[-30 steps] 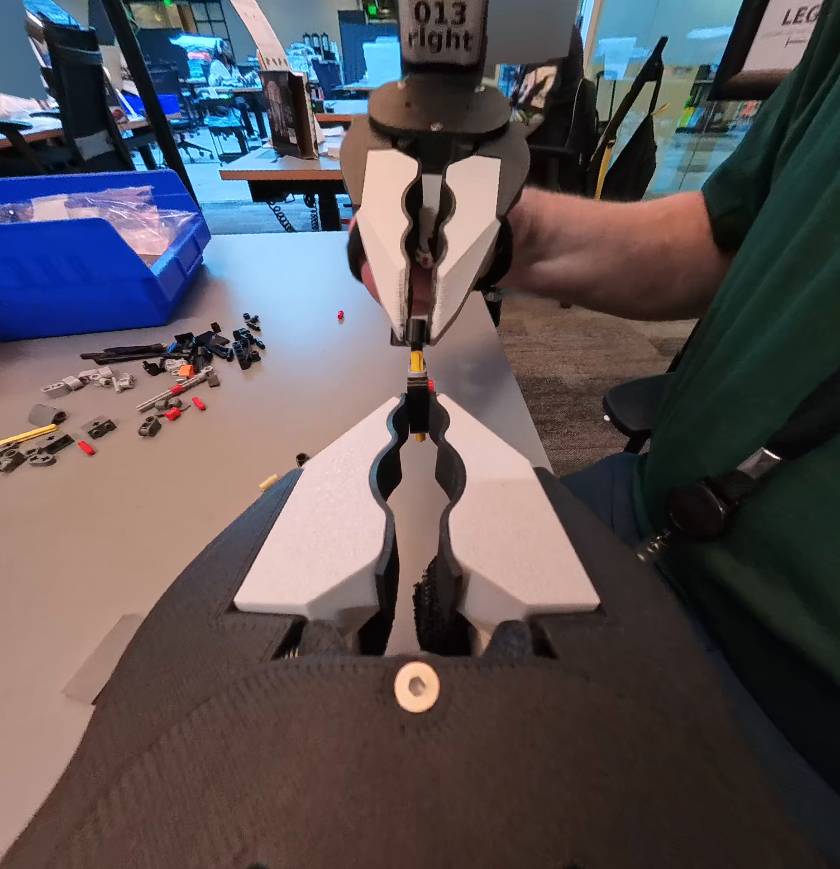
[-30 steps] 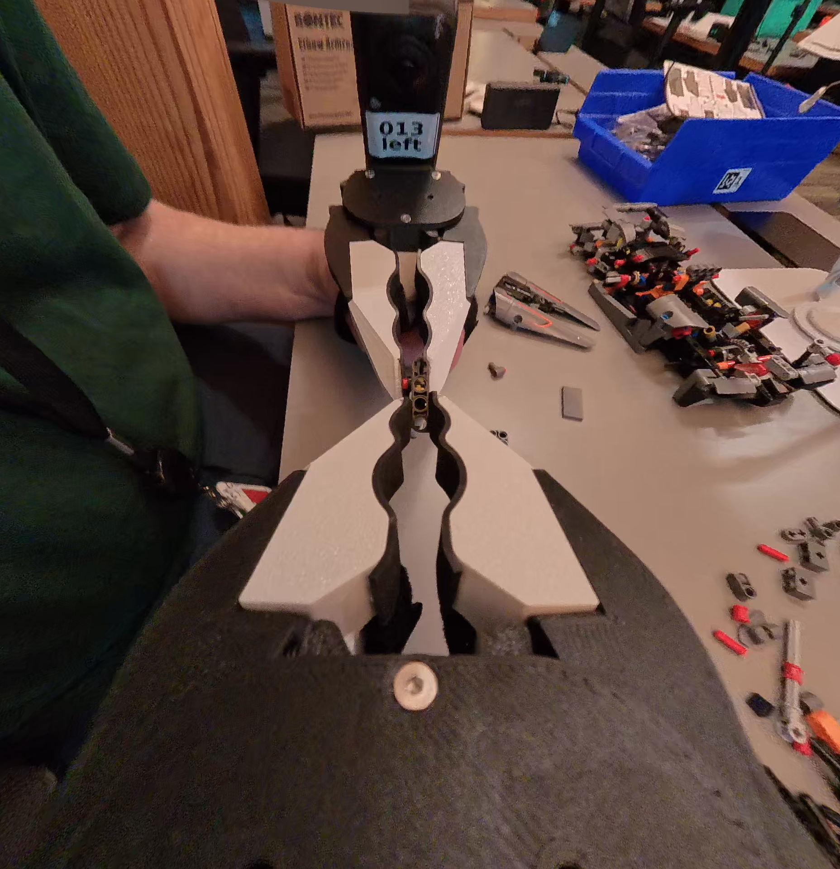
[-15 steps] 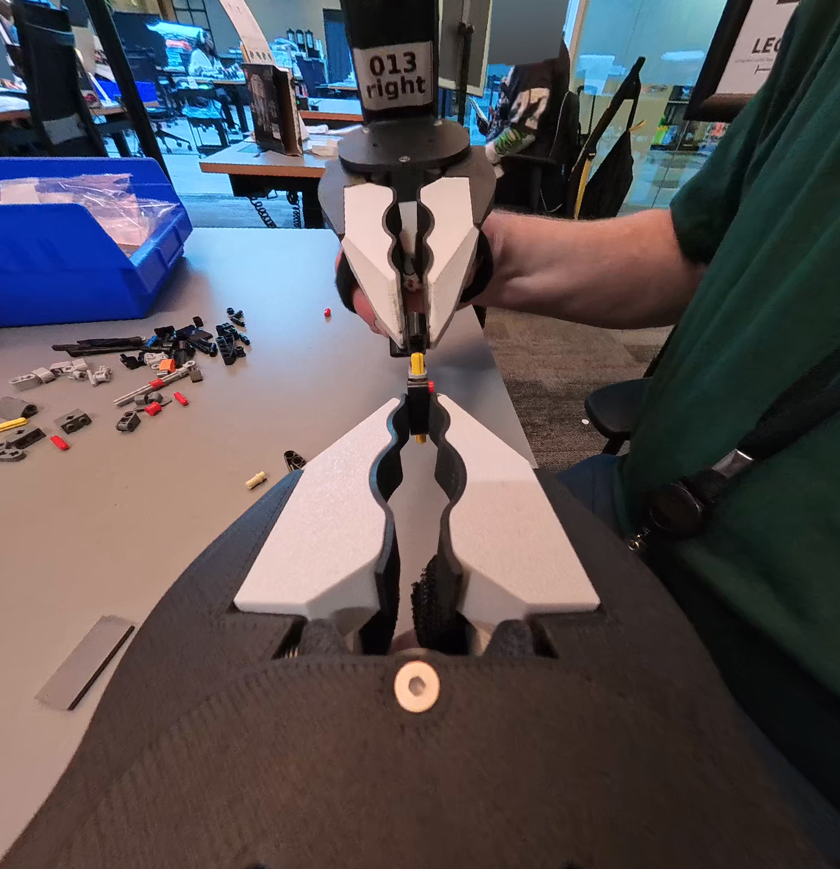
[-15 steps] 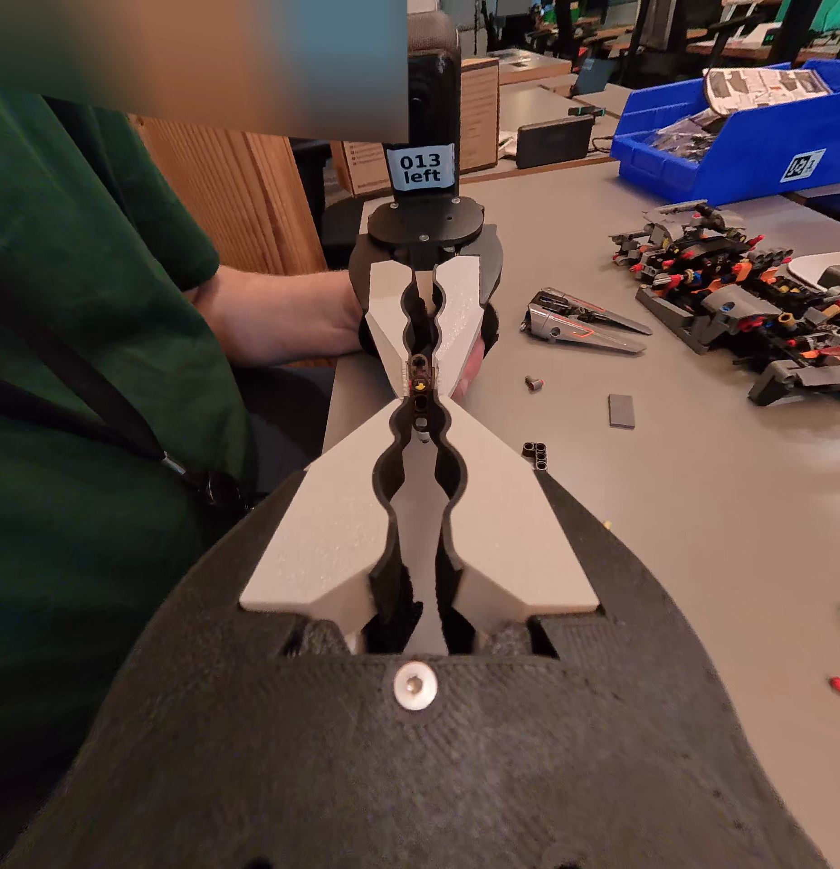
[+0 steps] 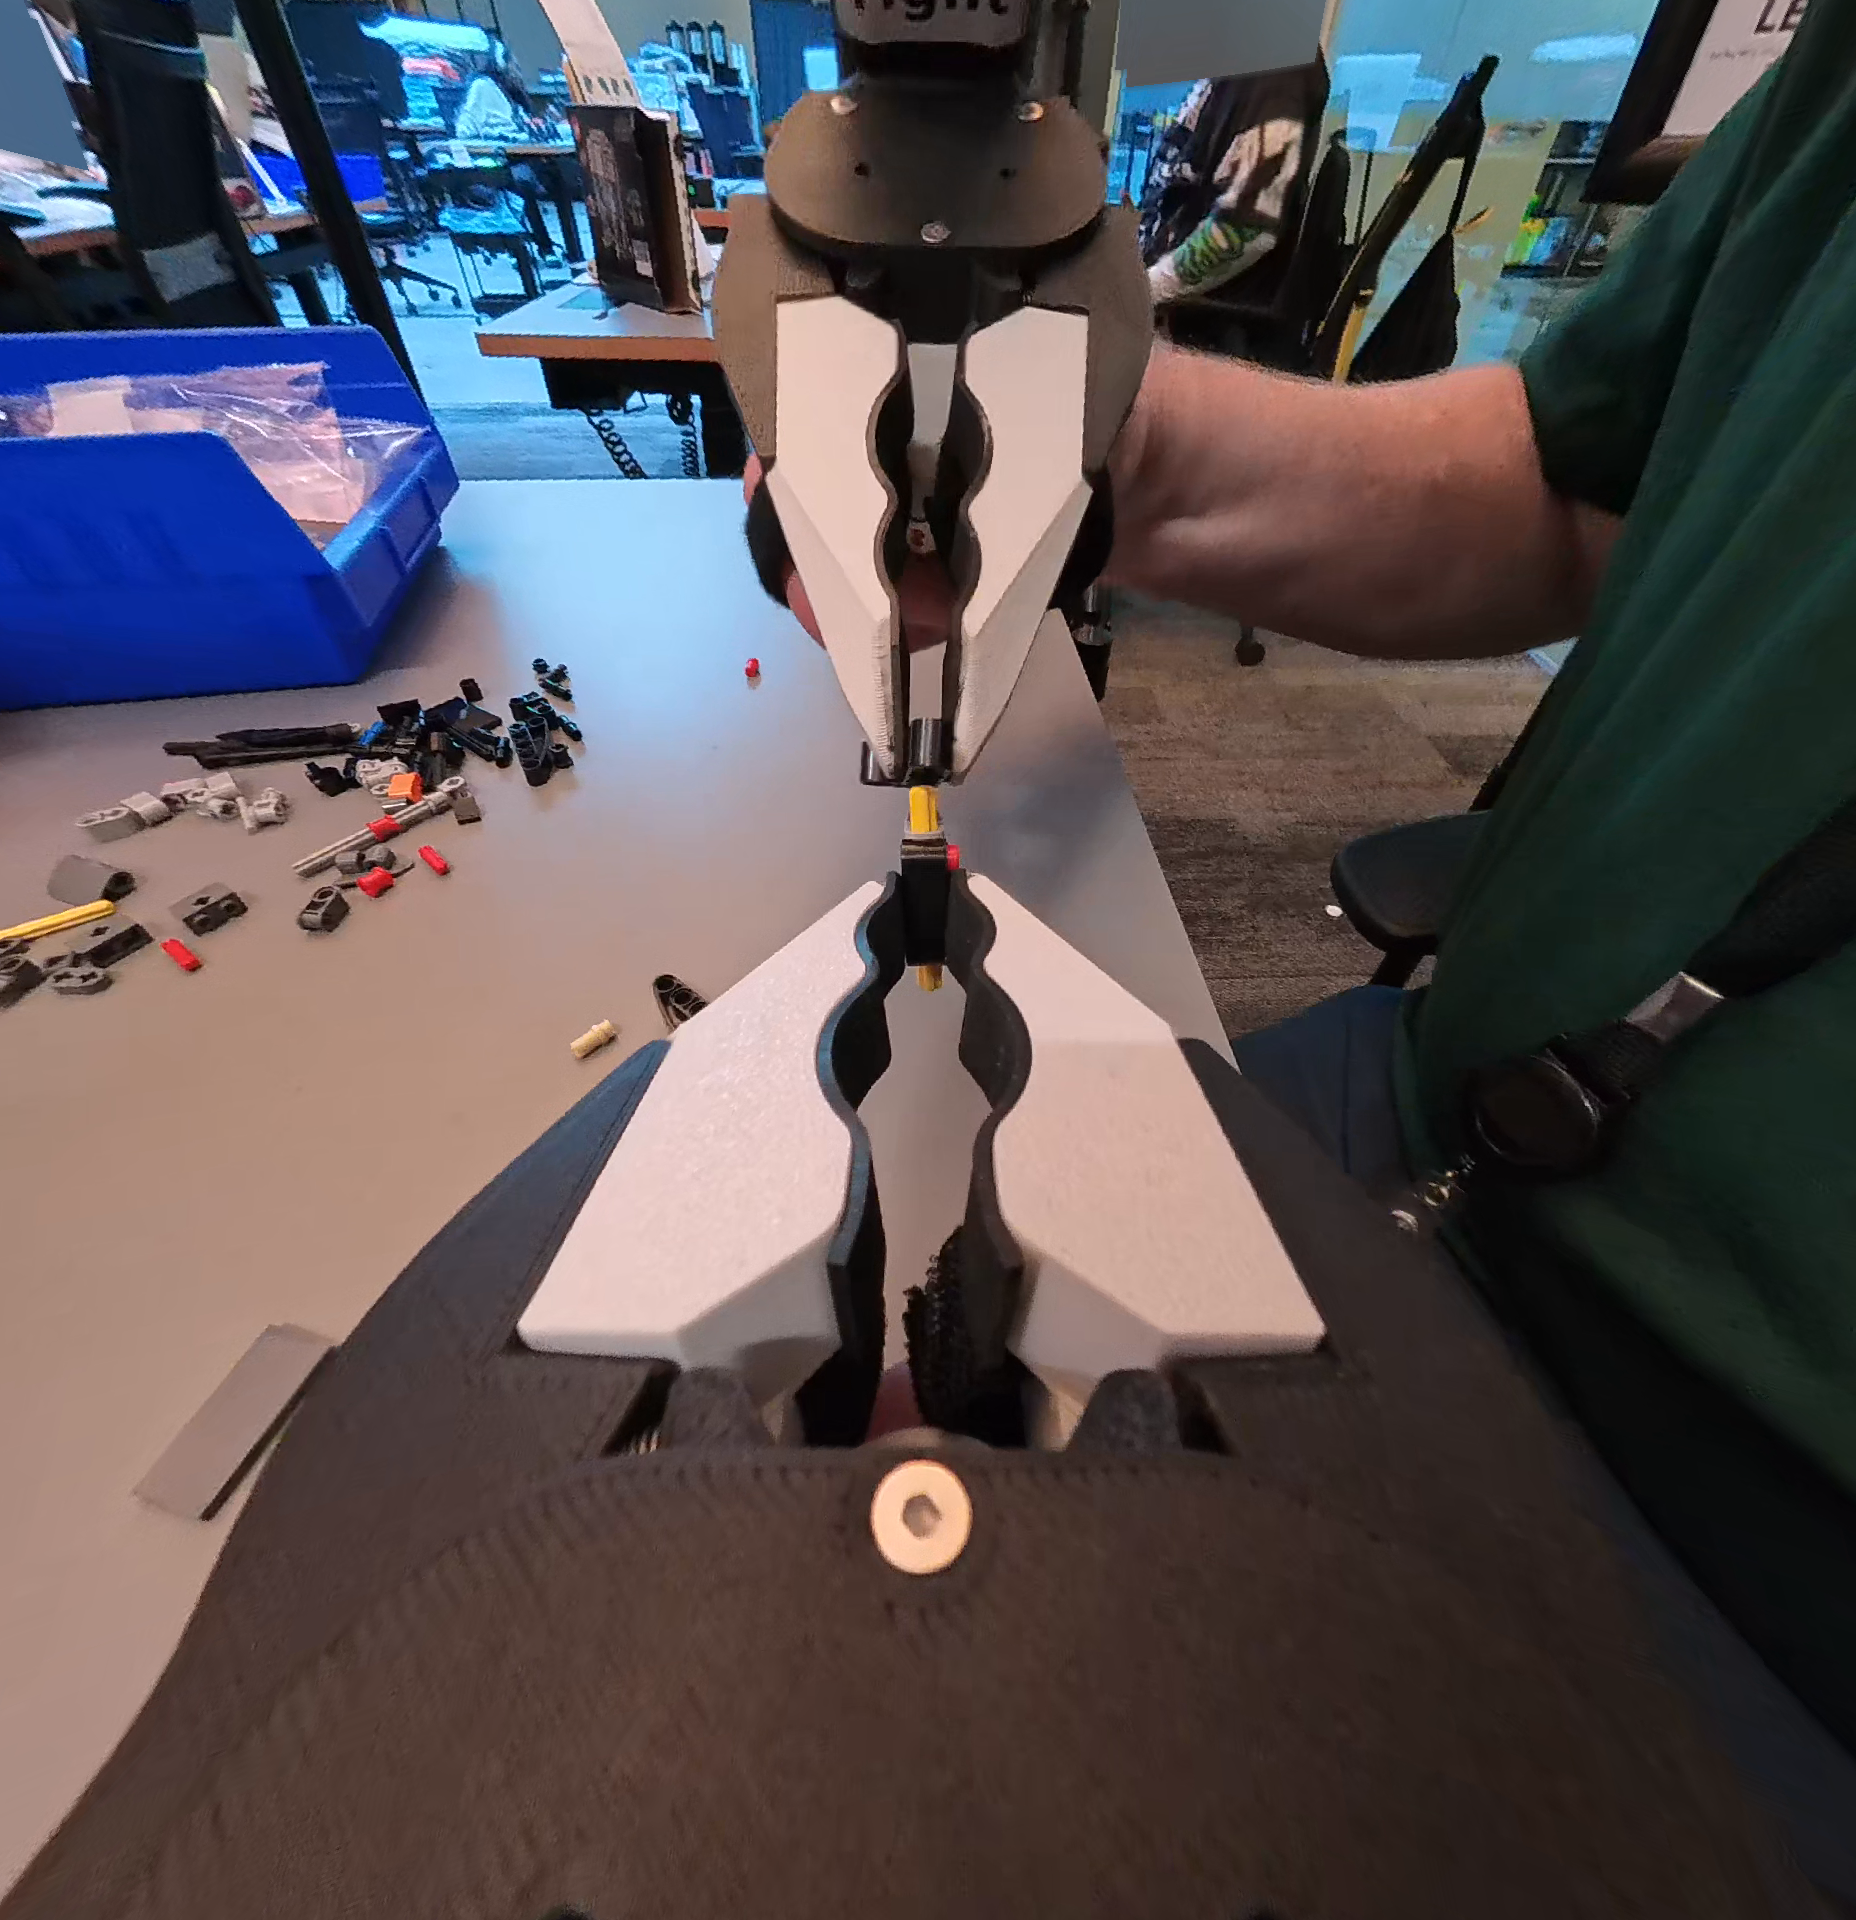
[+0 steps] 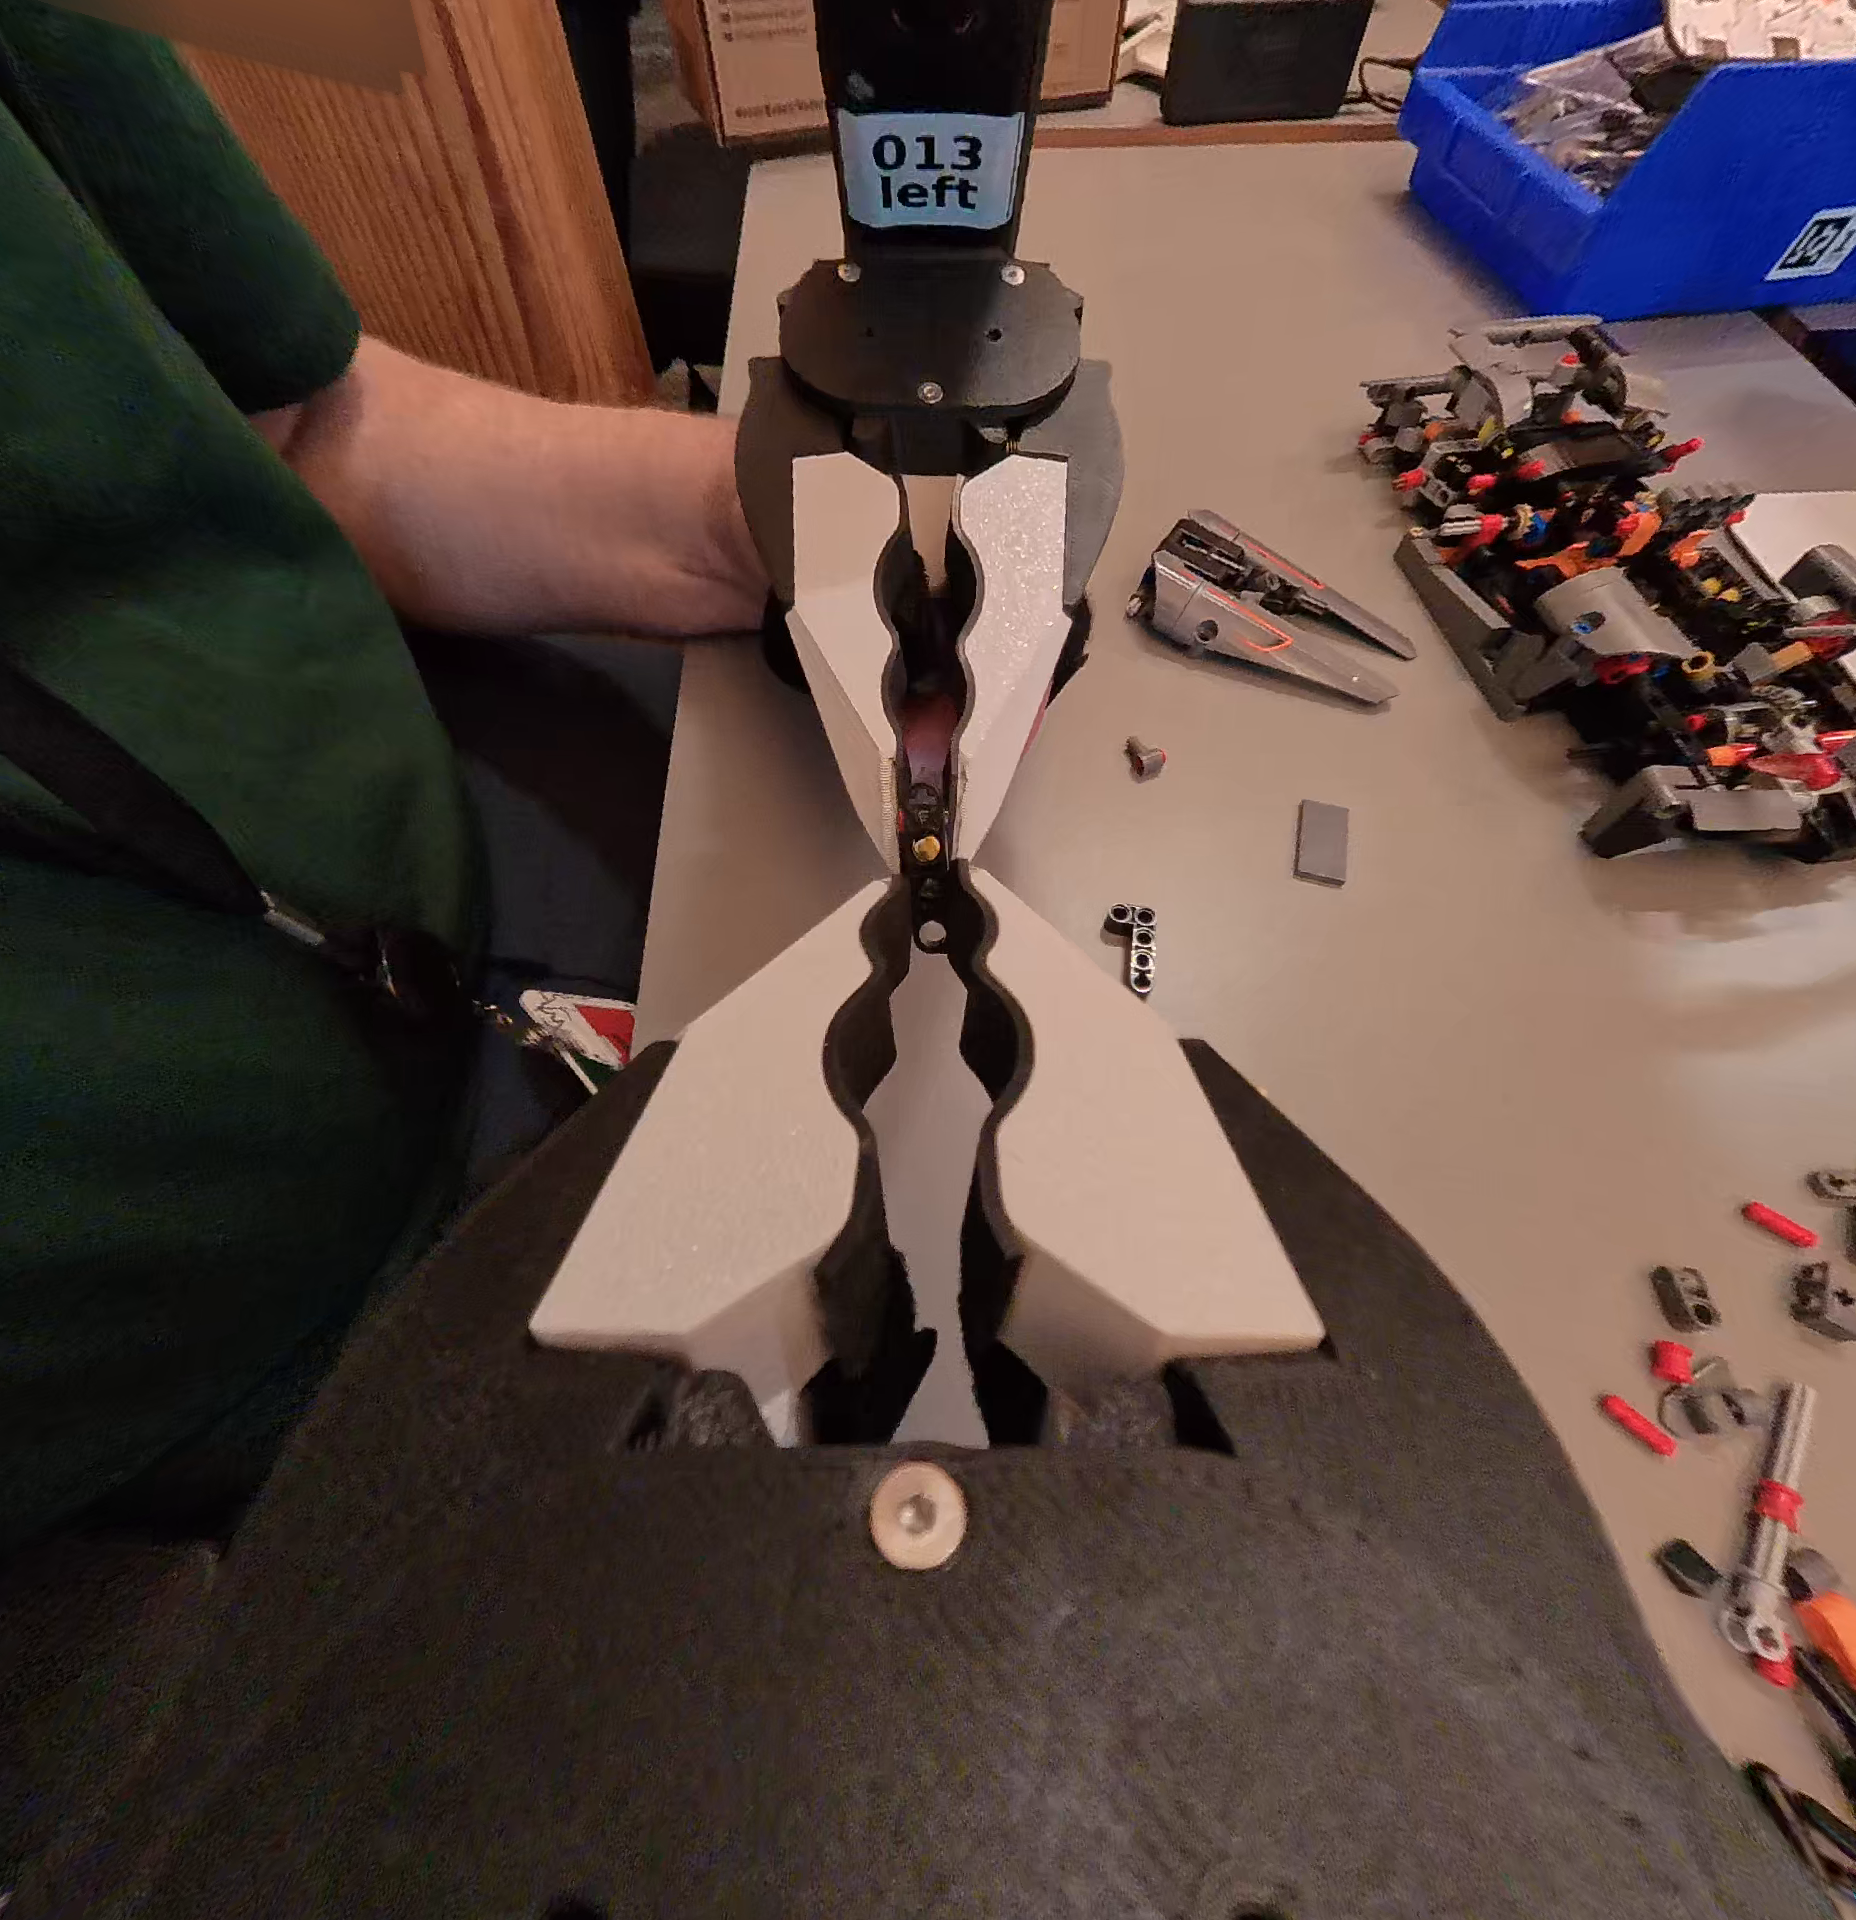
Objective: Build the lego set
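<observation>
Pinching small black piece [image 5: 922, 902] with yellow axle [image 5: 922, 810] through it, left gripper [image 5: 924, 914] clenched at table's near edge. Right gripper [image 5: 916, 753] facing it, closed on thin black beam [image 6: 930, 914], tips nearly meeting. Parts likely light, rigid, slippery; gripping flat sides seems safest. Half-built car [image 6: 1630, 603] sitting far right; loose parts [image 5: 311, 821] lying left.

The left gripper [image 5: 924, 914] pinches a black piece [image 5: 924, 902] carrying a yellow pin [image 5: 922, 808]. Just beyond the pin, the right gripper [image 5: 916, 756] clamps a black beam [image 5: 922, 750], tip to tip.
</observation>
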The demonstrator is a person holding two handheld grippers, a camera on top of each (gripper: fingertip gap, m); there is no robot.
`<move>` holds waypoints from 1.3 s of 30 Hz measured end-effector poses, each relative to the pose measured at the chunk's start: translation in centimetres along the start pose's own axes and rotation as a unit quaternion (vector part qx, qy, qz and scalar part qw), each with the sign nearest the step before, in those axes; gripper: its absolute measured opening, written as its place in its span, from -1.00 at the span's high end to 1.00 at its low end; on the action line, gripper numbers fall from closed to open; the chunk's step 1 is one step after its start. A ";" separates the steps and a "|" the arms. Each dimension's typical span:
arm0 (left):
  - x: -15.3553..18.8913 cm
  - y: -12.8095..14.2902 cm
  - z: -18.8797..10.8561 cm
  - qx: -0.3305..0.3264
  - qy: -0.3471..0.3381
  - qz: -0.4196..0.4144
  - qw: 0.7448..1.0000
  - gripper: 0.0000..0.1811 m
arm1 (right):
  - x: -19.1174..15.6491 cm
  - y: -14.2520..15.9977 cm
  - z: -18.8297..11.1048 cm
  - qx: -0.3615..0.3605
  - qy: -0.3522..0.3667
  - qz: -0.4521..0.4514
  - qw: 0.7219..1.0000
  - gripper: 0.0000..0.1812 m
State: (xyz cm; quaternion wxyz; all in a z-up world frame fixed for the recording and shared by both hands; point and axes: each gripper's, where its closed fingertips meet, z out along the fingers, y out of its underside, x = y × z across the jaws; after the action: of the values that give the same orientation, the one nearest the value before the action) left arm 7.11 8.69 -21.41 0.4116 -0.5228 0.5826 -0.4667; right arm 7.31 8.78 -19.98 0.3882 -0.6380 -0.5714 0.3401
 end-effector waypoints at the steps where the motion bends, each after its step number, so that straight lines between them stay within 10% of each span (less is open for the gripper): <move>1: 0.0 -0.1 -0.1 0.002 -0.002 0.001 1.000 0.95 | 0.0 0.0 0.0 -0.004 0.006 -0.005 1.000 0.94; 12: -0.1 -0.7 -0.5 0.029 -0.001 0.007 1.000 0.94 | 0.1 0.3 0.5 -0.025 0.060 -0.028 0.997 0.94; 23: 0.3 -3.1 -1.6 0.106 0.023 -0.011 0.994 0.94 | -0.3 -2.6 -0.3 0.135 -0.017 0.060 0.989 0.95; 39: -0.1 -3.3 -2.1 0.126 0.029 -0.035 0.991 0.94 | 0.0 -2.8 0.0 0.153 -0.085 0.098 0.980 0.95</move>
State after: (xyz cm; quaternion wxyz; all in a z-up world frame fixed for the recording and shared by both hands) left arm 5.79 8.93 -17.76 0.4411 -0.4728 0.5122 -0.5653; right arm 5.99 8.95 -17.50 0.3963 -0.5927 -0.4782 0.5128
